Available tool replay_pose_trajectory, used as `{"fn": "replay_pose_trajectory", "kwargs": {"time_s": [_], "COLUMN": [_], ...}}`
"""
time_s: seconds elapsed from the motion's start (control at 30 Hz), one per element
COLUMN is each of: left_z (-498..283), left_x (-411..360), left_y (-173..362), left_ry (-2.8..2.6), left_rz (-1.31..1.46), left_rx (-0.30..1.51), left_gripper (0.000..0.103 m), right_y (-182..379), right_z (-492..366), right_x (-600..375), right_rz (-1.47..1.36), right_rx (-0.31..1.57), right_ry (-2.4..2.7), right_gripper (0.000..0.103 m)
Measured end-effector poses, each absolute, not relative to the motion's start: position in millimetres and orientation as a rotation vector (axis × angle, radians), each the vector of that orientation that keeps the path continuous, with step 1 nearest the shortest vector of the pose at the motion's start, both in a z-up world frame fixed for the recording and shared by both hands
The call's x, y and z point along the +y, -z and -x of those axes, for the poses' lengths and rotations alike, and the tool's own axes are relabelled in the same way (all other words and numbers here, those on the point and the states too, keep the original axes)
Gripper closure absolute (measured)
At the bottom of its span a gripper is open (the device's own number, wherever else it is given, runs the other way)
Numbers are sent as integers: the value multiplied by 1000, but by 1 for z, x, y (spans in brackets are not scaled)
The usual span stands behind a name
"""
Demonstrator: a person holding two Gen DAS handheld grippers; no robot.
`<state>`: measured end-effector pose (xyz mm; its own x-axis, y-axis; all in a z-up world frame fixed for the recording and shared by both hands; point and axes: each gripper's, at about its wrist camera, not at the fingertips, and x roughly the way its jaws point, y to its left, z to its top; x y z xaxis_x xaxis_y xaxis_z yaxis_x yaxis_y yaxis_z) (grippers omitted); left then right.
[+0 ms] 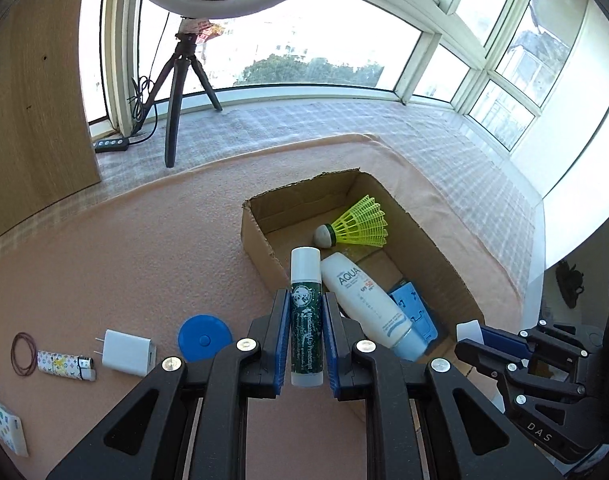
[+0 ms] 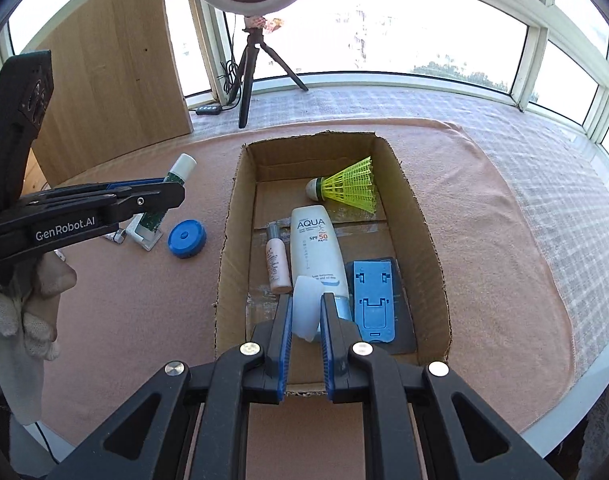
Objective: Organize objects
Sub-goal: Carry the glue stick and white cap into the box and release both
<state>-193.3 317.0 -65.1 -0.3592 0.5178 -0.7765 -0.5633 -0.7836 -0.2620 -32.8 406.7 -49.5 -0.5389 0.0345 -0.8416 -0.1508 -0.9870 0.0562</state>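
Observation:
My left gripper (image 1: 306,300) is shut on a green lip balm tube (image 1: 305,316) with a white cap, held above the table just left of the cardboard box (image 1: 256,236). It also shows in the right wrist view (image 2: 172,188). My right gripper (image 2: 306,300) is shut on a small translucent white cap (image 2: 306,308), held over the near end of the box (image 2: 224,264). In the box lie a yellow shuttlecock (image 2: 350,188), a white AQUA sunscreen tube (image 2: 316,252), a small pink bottle (image 2: 276,264) and a blue phone stand (image 2: 374,296).
On the pink cloth left of the box lie a blue round lid (image 1: 204,338), a white charger (image 1: 128,352), a patterned lighter (image 1: 66,364), a red rubber band (image 1: 23,354) and a patterned pack (image 1: 4,428). A ring-light tripod (image 1: 180,92) and a wooden board (image 1: 32,92) stand behind.

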Motion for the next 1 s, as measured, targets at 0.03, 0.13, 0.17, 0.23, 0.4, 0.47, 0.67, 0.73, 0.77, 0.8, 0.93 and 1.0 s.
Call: {"fn": "replay_pose_trajectory", "kwargs": {"time_s": [0.03, 0.13, 0.17, 0.23, 0.4, 0.47, 0.67, 0.73, 0.77, 0.8, 0.93, 1.0], "left_z": [195, 200, 200, 203, 210, 212, 216, 216, 215, 215, 215, 216], "left_x": [323, 340, 345, 354, 369, 373, 371, 370, 369, 368, 360, 354], "left_y": [65, 69, 70, 72, 79, 80, 76, 75, 75, 75, 75, 75], "left_ry": [-2151, -2142, -2139, -2138, -2136, -2123, -2158, -2158, -2158, -2160, -2169, -2177], "left_rz": [1208, 1208, 1209, 1214, 1223, 1219, 1214, 1216, 1215, 1214, 1214, 1219], "left_rx": [68, 81, 82, 87, 91, 95, 82, 78, 81, 84, 72, 65], "left_gripper": [87, 87, 87, 87, 86, 79, 34, 34, 34, 34, 34, 34], "right_y": [50, 52, 53, 55, 60, 59, 55, 56, 56, 57, 58, 57], "right_z": [33, 34, 34, 35, 37, 36, 35, 36, 37, 37, 39, 39], "right_x": [409, 415, 416, 420, 424, 425, 419, 417, 417, 416, 415, 414], "right_rz": [1450, 1448, 1448, 1450, 1453, 1440, 1403, 1407, 1412, 1416, 1423, 1424], "right_rx": [187, 193, 198, 207, 206, 201, 126, 110, 110, 113, 125, 129], "right_ry": [-2657, -2650, -2648, -2644, -2635, -2642, -2665, -2661, -2662, -2663, -2669, -2674], "right_gripper": [91, 91, 91, 91, 86, 79, 37, 37, 37, 37, 37, 37]}}
